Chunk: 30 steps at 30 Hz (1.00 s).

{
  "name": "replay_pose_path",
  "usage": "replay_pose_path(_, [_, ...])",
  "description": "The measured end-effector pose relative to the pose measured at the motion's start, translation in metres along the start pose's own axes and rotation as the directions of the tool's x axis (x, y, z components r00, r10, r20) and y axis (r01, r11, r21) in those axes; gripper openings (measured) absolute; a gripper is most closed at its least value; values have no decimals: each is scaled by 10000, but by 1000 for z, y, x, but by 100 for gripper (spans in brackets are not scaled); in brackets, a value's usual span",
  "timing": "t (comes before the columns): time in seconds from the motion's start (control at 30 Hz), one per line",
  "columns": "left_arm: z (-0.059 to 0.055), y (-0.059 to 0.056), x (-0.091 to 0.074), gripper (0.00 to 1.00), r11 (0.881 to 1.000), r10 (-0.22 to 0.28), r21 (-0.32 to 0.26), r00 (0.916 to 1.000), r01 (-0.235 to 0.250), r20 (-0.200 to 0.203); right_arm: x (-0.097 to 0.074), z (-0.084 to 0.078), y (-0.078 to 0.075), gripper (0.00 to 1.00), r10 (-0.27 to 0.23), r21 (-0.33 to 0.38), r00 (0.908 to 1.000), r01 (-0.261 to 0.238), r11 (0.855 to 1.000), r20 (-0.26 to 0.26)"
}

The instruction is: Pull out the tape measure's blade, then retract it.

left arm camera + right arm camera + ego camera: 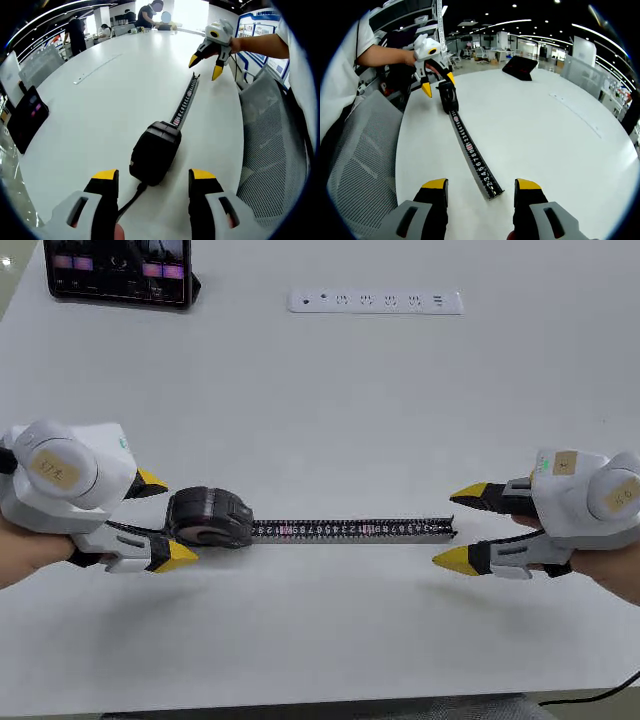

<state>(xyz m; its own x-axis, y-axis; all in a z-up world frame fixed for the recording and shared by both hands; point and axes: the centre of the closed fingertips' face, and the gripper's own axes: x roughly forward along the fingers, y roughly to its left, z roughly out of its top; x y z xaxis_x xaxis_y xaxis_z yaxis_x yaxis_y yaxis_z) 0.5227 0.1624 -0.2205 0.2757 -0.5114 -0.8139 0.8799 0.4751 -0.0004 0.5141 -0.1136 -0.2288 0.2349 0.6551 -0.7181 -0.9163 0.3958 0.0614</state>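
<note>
White table (320, 420) bears tape measure (208, 517); tablet (118, 270), power strip (376, 302) far behind.

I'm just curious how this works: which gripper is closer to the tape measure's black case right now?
Left. The left gripper has its open jaws either side of the case; the right gripper sits open at the pulled-out blade's far tip.

The blade (475, 162) carried printed numbers, with 1 through 9 legible near its tip. Tan stickers (55, 470) on the left gripper (171, 519) and right gripper (447, 528) were too blurred to read.
</note>
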Motion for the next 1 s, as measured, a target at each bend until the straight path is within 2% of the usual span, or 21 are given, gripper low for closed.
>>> replay_pose_path(0.2, [1, -1, -8, 56, 9988, 355, -355, 9972, -332, 657, -3, 5, 0, 55, -310, 220, 9992, 305, 9993, 257])
replay_pose_path(0.3, [0, -2, -12, 57, 9964, 455, -747, 9951, -389, 878, -5, 8, 0, 59, -489, 281, 9982, 480, 9985, 335])
replay_pose_path(0.43, [-1, 0, -18, 62, 9926, 841, -979, 9889, -723, 1229, -7, 8, 1, 60, -610, 454, 9975, 593, 9972, 364])
replay_pose_path(0.63, [-5, -3, -25, 68, 9871, 1077, -1328, 9850, -898, 1345, -14, 10, 3, 66, -904, 582, 9948, 877, 9944, 461])
replay_pose_path(0.7, [-6, -5, -27, 70, 9857, 1170, -1386, 9817, -963, 1500, -17, 11, 2, 67, -1049, 586, 9932, 1019, 9931, 506])
replay_pose_path(1.0, [-12, -14, -33, 74, 9781, 1404, -1780, 9736, -1081, 1802, -25, 8, 7, 71, -1361, 827, 9889, 1310, 9879, 593])
